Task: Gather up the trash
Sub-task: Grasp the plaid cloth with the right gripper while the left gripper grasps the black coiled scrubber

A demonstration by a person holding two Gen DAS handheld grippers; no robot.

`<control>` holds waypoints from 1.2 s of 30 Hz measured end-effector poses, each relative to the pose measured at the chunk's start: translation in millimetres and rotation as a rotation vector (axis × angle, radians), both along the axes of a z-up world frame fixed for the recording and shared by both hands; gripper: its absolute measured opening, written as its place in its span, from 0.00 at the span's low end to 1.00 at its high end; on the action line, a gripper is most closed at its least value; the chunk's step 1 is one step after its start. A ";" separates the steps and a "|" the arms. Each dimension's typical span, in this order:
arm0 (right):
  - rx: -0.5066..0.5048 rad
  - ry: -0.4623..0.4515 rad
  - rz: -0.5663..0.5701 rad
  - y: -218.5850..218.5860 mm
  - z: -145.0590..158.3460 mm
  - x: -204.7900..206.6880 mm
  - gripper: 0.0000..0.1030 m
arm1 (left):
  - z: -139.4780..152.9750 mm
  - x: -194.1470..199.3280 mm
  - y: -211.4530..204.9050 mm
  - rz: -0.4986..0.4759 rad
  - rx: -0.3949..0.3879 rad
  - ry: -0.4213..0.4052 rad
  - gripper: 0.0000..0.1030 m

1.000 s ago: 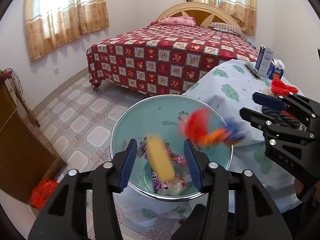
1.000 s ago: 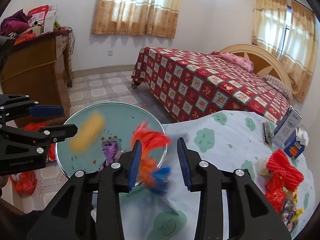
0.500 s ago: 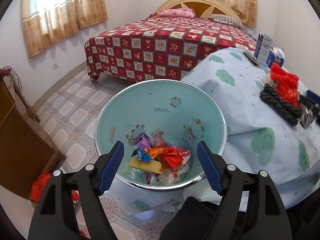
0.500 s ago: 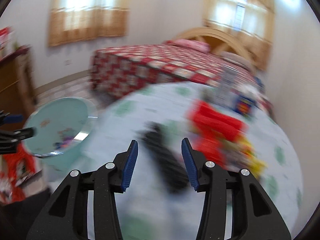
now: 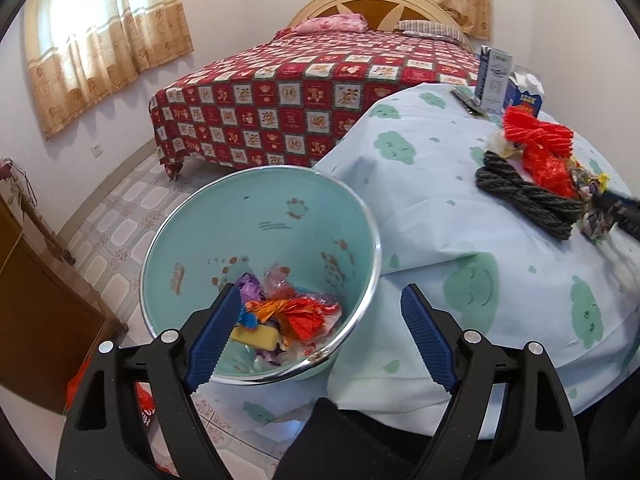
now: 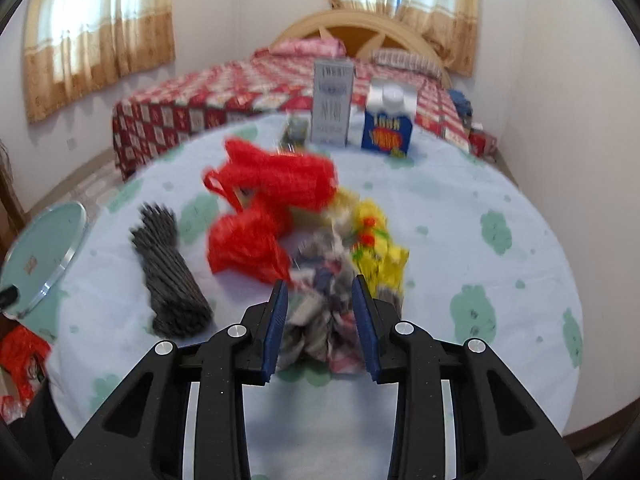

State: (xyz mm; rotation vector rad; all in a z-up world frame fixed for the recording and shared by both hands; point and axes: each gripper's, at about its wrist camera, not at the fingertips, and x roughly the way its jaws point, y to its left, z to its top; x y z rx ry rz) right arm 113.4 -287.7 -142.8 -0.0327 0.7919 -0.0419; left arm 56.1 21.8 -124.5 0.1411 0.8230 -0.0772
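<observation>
While the left tool (image 5: 318,334) is hanging wide open and empty over the bin (image 5: 256,236) of wrappers (image 5: 288,316), jaws just widened, the right tool (image 6: 320,320) is closing around a crumpled grey wrapper (image 6: 324,312) near the tabletop (image 6: 460,208) edge; grip unclear.

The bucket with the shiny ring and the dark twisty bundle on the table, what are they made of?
The bucket looks like smooth, slightly glossy plastic, pale green with small printed pictures; its rim looks like polished metal or chromed trim, since it gleams silver. The dark bundle looks like rope or thick yarn, matte grey, with twisted strands showing. Which fibre, I cannot tell.
</observation>
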 end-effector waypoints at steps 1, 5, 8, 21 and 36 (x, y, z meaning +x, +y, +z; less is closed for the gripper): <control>0.008 0.020 0.006 0.8 -3.7 2.2 0.32 | 1.1 0.9 -2.5 -0.003 -0.002 -0.001 0.79; 0.041 0.045 0.036 -1.0 -2.8 2.8 0.19 | 4.9 2.9 -12.4 -0.016 -0.013 -0.006 0.79; 0.077 -0.018 0.046 -4.9 9.0 -13.1 0.17 | 9.8 2.6 -22.8 -0.033 -0.019 -0.016 0.79; 0.093 -0.208 -0.103 -57.0 35.1 -61.2 0.18 | 21.4 20.8 -110.6 -0.099 -0.077 -0.012 0.84; 0.161 -0.255 -0.113 -80.4 31.5 -69.3 0.18 | -10.5 44.3 -193.6 -0.153 0.003 0.060 0.86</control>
